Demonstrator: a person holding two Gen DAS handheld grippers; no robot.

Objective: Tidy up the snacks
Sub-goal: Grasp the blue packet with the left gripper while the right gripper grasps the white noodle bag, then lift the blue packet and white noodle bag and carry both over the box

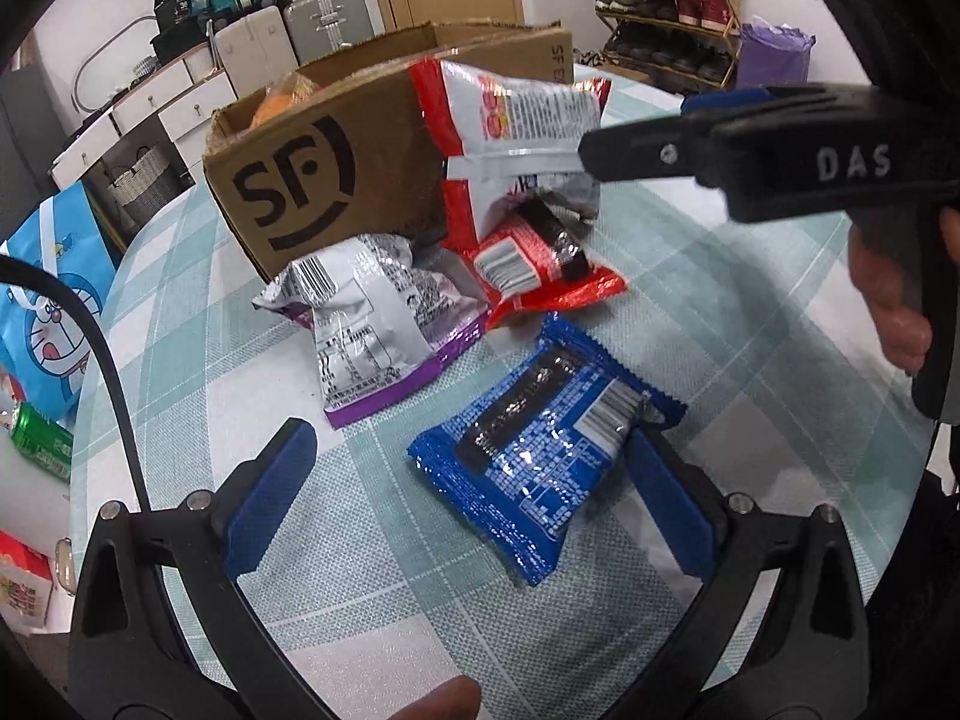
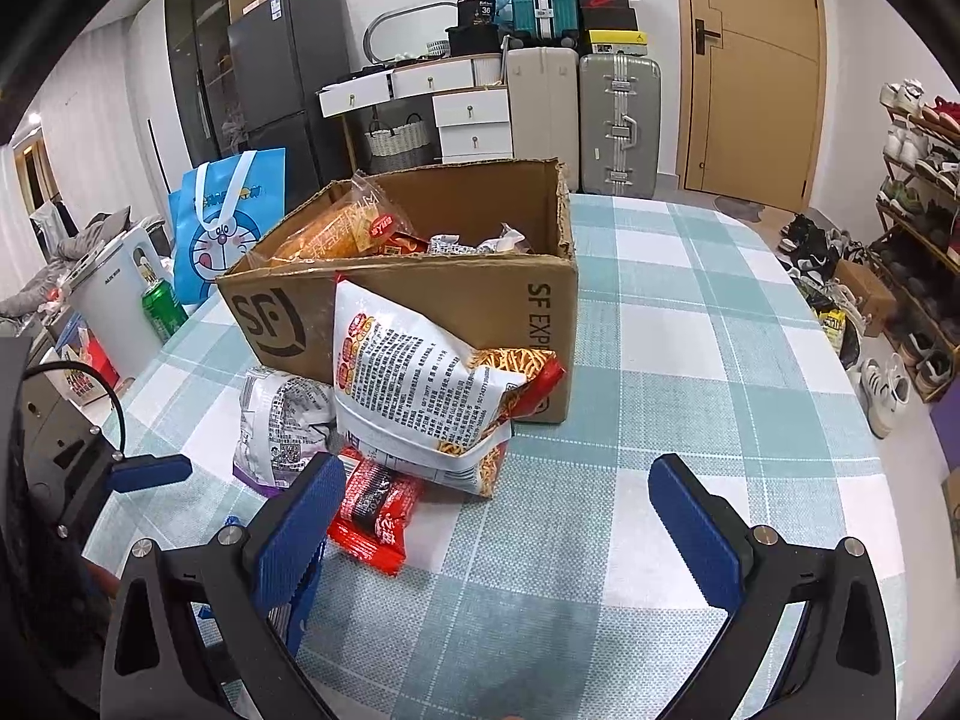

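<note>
A blue snack packet [image 1: 540,456] lies flat on the checked tablecloth [image 1: 750,324]. My left gripper [image 1: 474,498] is open and low around its near end, its right finger touching the packet's edge. Beyond it lie a silver-purple bag [image 1: 372,324] and a red packet [image 1: 540,264]. A white-and-red snack bag [image 2: 420,384] leans on the SF cardboard box [image 2: 456,300], which holds several snacks. My right gripper [image 2: 498,516] is wide open just short of that bag, holding nothing; in the left wrist view the right gripper [image 1: 636,132] reaches in from the right.
A green can [image 2: 163,306] and a blue cartoon bag [image 2: 228,222] stand at the table's left edge. Suitcases [image 2: 618,120], drawers and a shoe rack [image 2: 918,210] line the room behind. Bare tablecloth [image 2: 690,330] stretches right of the box.
</note>
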